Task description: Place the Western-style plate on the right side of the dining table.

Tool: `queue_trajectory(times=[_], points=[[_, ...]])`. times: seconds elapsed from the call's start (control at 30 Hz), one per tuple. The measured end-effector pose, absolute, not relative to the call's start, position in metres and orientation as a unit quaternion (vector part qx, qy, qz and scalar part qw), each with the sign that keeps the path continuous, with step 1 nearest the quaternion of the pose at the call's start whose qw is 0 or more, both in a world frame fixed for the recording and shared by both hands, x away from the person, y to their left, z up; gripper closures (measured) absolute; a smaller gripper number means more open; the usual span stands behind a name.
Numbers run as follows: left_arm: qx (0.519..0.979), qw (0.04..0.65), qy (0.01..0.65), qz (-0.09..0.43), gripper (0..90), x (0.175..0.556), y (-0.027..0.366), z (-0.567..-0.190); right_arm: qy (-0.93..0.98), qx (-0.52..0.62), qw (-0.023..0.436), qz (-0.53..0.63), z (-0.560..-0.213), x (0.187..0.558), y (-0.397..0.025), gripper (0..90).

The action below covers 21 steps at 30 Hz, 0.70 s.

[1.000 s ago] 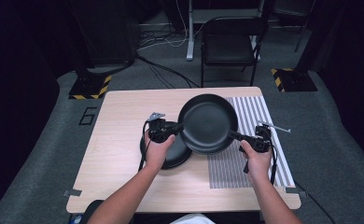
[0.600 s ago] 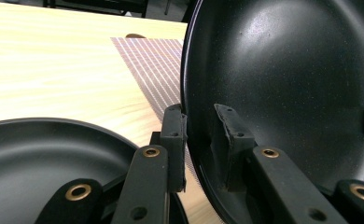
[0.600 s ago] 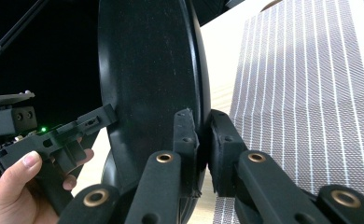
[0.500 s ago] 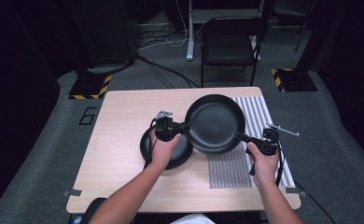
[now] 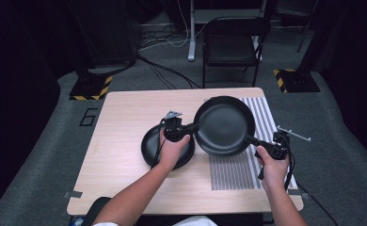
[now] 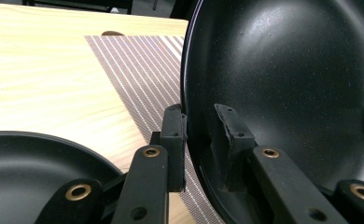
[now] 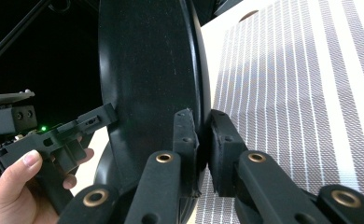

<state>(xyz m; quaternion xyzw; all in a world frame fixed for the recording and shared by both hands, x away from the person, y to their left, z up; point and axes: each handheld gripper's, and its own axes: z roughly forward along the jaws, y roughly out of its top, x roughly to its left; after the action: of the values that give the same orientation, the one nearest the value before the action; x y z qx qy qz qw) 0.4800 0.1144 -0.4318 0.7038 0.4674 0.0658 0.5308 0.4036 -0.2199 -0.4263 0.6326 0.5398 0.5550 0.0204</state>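
A black round pan [image 5: 224, 125] hangs tilted above the striped placemat [image 5: 233, 172] on the wooden table [image 5: 125, 117]. My left gripper [image 5: 195, 126] is shut on its left rim, one jaw outside and one inside the pan [image 6: 287, 70]. My right gripper [image 5: 247, 137] clamps the opposite rim at the lower right. In the right gripper view the pan [image 7: 147, 70] stands edge-on, my right gripper [image 7: 201, 119] pinches it, and the left gripper [image 7: 110, 114] shows on the far edge. A second black plate [image 5: 151, 146] lies flat on the table under the left hand, also low in the left gripper view as the plate [image 6: 26, 158].
The placemat [image 6: 138, 70] covers the table's right part up to its edge. A black chair [image 5: 231, 44] stands behind the table. Stand bases with yellow-black tape [image 5: 90, 87] sit on the floor at both far corners, with cables between them.
Both grippers have carried the pan to the right, from over the black plate to over the striped placemat. The plate has stayed in place.
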Motion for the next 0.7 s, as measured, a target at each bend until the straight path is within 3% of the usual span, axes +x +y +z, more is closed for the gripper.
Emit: queue_trajectory(times=[0.7], points=[[0.714,0.531,0.453,0.050,74.9,0.481,0.088,-0.433,0.523,0.648,0.030,0.553,-0.426,0.389,-0.244,82.3]])
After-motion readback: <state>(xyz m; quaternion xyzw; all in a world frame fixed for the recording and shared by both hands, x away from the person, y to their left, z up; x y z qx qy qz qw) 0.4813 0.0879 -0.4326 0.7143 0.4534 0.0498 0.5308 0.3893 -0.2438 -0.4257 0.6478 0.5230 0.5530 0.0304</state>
